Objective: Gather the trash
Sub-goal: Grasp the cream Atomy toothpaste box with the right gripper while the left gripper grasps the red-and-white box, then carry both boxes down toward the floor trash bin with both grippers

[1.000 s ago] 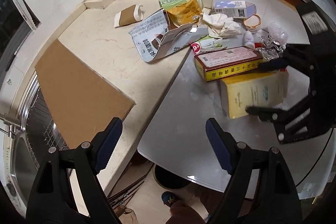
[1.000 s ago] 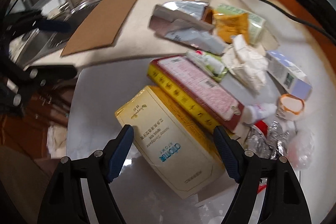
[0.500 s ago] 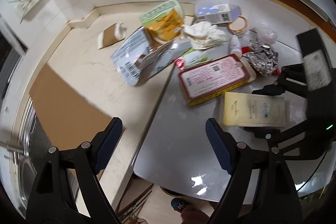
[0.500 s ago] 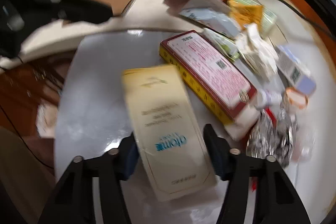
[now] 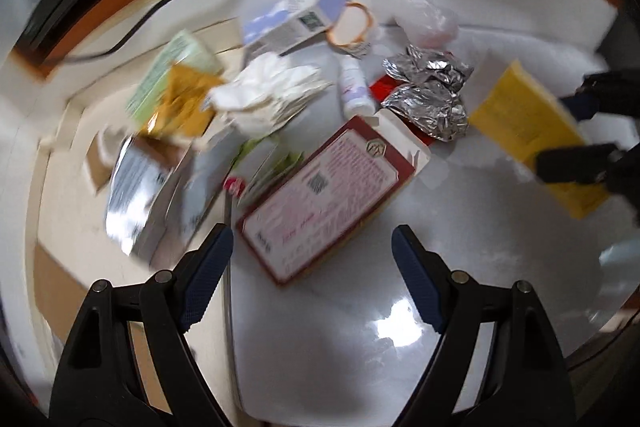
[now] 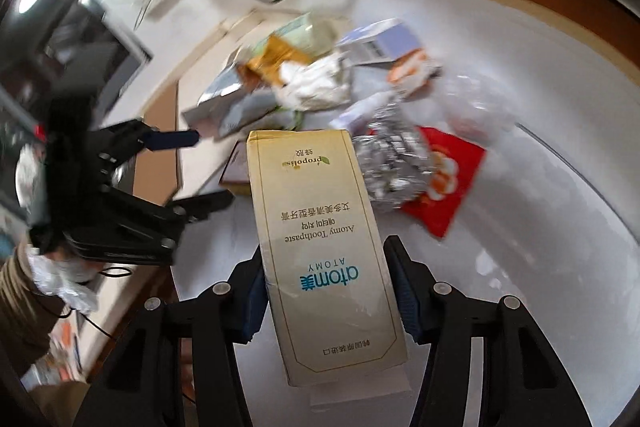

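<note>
My right gripper (image 6: 325,289) is shut on a pale yellow toothpaste box (image 6: 320,239) and holds it lifted above the white round table (image 6: 540,227). The same box (image 5: 528,131) and right gripper (image 5: 576,131) show at the right of the left wrist view. My left gripper (image 5: 312,275) is open and empty, just short of a red and white flat box (image 5: 324,199). Past it lie crumpled foil (image 5: 428,95), a white tissue wad (image 5: 272,95), a small white bottle (image 5: 354,87) and a blue-white carton (image 5: 296,17). The left gripper (image 6: 192,167) is at the left of the right wrist view.
A red packet (image 6: 444,179) lies under the foil (image 6: 392,163). Green and gold packets (image 5: 176,95) and a silver bag (image 5: 136,183) lie on the beige counter (image 5: 68,211) left of the table. A black cable (image 5: 168,3) runs along the back wall. A clear plastic bag (image 5: 428,19) lies at the back.
My right gripper has closed on the toothpaste box and lifted it off the table. My left gripper has moved forward and right, toward the red and white box.
</note>
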`<state>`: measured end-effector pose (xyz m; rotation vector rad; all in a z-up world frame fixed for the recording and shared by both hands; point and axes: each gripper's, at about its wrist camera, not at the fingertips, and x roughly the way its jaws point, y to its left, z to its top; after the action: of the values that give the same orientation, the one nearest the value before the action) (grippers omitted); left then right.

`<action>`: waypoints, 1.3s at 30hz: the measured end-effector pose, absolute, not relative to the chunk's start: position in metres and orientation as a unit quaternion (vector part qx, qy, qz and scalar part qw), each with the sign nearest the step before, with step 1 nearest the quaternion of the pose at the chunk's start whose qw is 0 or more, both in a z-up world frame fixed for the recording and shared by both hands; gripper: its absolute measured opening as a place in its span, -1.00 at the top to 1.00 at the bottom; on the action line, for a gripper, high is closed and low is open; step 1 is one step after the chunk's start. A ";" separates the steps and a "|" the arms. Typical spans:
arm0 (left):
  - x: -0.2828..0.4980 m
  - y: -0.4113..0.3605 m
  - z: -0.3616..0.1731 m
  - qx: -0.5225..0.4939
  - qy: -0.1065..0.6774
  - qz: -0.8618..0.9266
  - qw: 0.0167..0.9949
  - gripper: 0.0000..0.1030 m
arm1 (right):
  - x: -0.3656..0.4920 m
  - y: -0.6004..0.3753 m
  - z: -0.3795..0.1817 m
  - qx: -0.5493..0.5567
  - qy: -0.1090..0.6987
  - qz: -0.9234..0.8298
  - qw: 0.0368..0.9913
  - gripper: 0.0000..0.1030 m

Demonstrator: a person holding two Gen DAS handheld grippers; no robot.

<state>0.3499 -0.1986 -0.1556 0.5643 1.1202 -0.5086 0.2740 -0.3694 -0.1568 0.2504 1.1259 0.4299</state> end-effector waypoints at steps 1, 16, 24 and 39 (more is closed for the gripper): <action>0.353 -0.203 -0.159 0.272 0.517 -0.243 0.774 -0.54 | 0.273 -0.374 -0.156 0.125 0.527 0.199 0.817 -0.05; 0.394 -0.234 -0.196 0.325 0.555 -0.321 0.695 -0.56 | 0.254 -0.397 -0.172 0.173 0.521 0.175 0.817 -0.05; 0.374 -0.246 -0.212 0.301 0.620 -0.348 0.635 -0.47 | 0.243 -0.402 -0.173 0.192 0.520 0.163 0.816 -0.05; 0.356 -0.171 -0.189 0.118 0.622 -0.312 0.709 -0.09 | 0.192 -0.385 -0.169 0.210 0.514 0.130 0.822 -0.05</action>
<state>0.3555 -0.1709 -0.1886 0.2613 1.3801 -0.6915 0.1919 -0.3850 -0.1690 0.4463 1.0932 0.2759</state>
